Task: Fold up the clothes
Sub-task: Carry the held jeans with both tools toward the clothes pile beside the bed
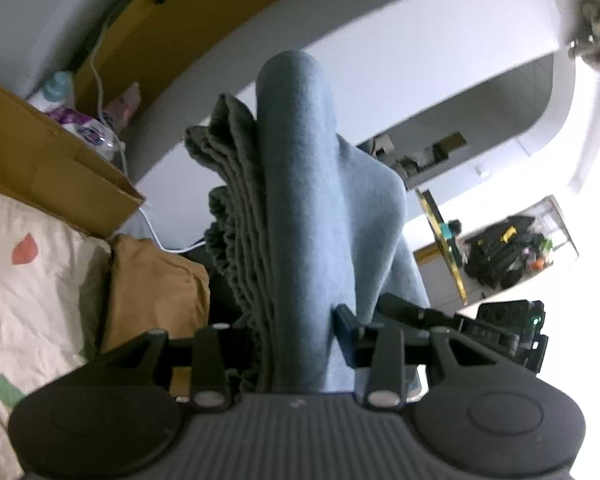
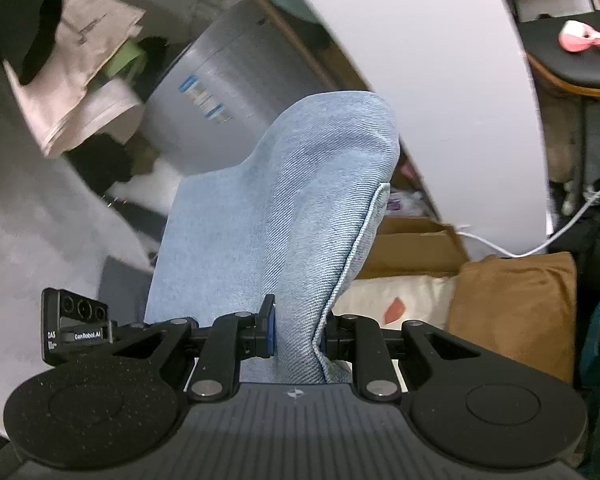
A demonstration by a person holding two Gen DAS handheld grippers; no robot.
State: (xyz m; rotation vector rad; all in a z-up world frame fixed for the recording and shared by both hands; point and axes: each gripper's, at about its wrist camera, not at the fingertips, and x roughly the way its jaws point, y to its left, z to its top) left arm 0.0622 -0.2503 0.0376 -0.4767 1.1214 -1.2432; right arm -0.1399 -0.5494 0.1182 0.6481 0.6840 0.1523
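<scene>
Denim, pale blue: jeans (image 2: 276, 216) pinched in right gripper (image 2: 298, 332), jaws narrow on a seamed edge, cloth running straight ahead along the fingers. Left gripper (image 1: 296, 336) likewise clamped on blue cloth (image 1: 300, 200) plus a grey gathered band (image 1: 232, 216), long axis forward. Both ends held aloft, neither hand nearer. Beyond: brown cushion (image 1: 156, 292), patterned bedding (image 1: 32, 280), cardboard box (image 1: 48, 160).

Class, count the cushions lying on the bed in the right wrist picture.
2: a cream patterned fabric cushion just right of the tongs, and a tan-brown fabric cushion touching its right side. More could lie out of view.
</scene>
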